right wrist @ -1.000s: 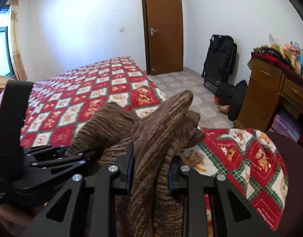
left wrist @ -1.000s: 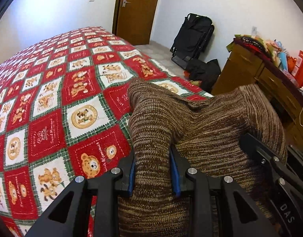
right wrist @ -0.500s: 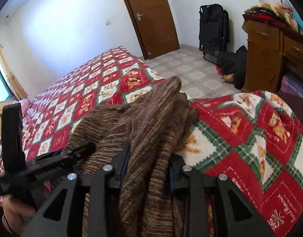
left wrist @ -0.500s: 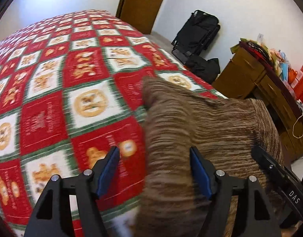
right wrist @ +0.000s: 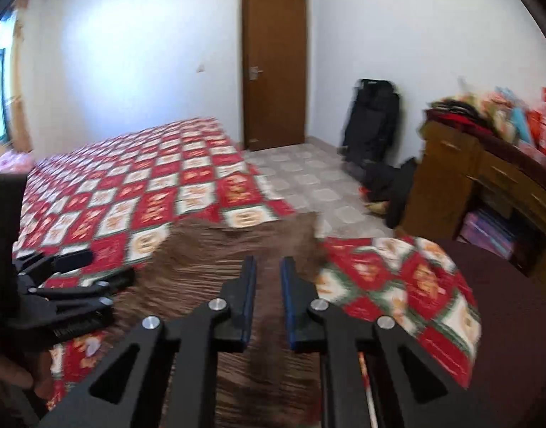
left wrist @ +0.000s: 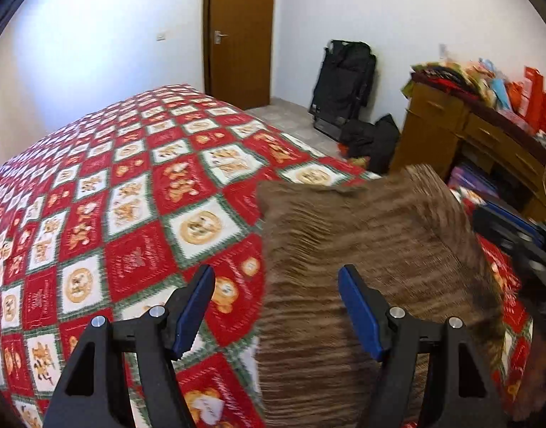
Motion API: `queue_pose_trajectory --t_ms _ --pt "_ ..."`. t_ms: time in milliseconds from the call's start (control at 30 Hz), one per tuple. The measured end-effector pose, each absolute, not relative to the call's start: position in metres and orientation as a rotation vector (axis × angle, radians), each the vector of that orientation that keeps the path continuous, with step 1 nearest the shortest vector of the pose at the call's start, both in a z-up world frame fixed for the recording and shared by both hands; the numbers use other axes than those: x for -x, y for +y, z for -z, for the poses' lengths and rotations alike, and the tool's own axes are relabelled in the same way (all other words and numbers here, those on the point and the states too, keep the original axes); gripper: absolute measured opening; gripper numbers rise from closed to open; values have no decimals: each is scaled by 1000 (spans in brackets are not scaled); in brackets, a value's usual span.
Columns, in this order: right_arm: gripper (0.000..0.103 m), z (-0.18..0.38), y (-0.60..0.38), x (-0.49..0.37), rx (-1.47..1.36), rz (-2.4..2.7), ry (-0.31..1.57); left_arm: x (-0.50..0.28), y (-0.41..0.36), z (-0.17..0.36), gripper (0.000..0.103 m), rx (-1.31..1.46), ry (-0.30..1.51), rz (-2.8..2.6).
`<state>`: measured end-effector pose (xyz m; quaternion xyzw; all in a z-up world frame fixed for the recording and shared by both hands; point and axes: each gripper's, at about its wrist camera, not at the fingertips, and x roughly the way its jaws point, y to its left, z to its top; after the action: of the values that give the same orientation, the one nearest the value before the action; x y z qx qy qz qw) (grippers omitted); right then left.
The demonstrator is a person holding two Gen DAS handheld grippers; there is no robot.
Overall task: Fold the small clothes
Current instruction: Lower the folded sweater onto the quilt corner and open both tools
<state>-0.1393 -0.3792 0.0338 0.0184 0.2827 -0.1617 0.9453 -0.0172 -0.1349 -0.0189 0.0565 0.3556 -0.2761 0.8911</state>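
Left wrist view: the bed, under its red, white and green checked quilt, fills the frame and carries the work. I judge it was chosen as a broad flat place where a garment can be laid out and squared.

On the near right part of the bed, close to its right edge, lies the brown knitted sweater. It rests flat, its far edge roughly straight across the quilt, which suggests one fold has been set down. Motion blur hides seams and sleeves, so I cannot tell how many layers there are.

My left hand-held gripper hangs just above the sweater's near left edge. Its fingers stand wide apart and hold nothing, and the left finger is over bare quilt. I take this as a release posture, clear of the cloth so as not to drag it.

In the right wrist view, my right hand-held gripper sits over the sweater's near right part. Its blue pads are close together, but a gap shows between them with no cloth in it. I judge it unclamped and empty.
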Motion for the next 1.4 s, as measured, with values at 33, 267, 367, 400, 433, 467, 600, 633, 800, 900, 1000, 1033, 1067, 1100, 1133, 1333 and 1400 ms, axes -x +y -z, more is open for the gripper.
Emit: queue_pose_trajectory --t_ms 33,267,367,400,433,467,600,633,800,900,1000,1033,1067,1100,1133,1333,1400 --pt "16 -31 -376 132 -16 325 588 17 -138 24 73 -120 758 587" --pt "6 12 -395 114 -109 284 744 13 -142 59 73 -65 862 596" --pt "0 17 -408 122 -161 263 709 18 -146 60 82 -108 821 576" --pt "0 17 -412 122 -190 254 709 18 -147 59 83 -120 814 578" --pt "0 15 -412 121 -202 256 713 19 -145 57 83 -122 817 578" --pt "0 14 -411 121 -203 266 720 20 -143 55 83 -121 823 576" --pt "8 1 -382 139 -82 325 695 31 -139 51 83 -156 799 564" --pt "9 -2 -373 148 -54 326 682 33 -139 51 83 -168 789 561" --pt "9 3 -341 176 49 315 690 47 -136 51 83 -186 781 550" --pt "8 22 -337 176 54 311 764 52 -136 59 83 -198 816 563" --pt "8 28 -340 181 22 322 754 59 -133 63 83 -202 808 566" --pt "8 27 -340 181 19 325 757 61 -132 65 83 -204 813 566" --pt "8 27 -340 181 23 326 763 62 -132 65 83 -204 815 566" --pt "8 28 -340 181 30 324 768 63 -131 65 83 -205 817 566" --pt "8 29 -339 183 29 325 772 65 -131 66 83 -205 820 568" --pt "8 31 -331 195 36 344 819 73 -125 68 83 -186 851 570" --pt "12 30 -328 196 17 353 835 77 -123 68 83 -197 860 582"
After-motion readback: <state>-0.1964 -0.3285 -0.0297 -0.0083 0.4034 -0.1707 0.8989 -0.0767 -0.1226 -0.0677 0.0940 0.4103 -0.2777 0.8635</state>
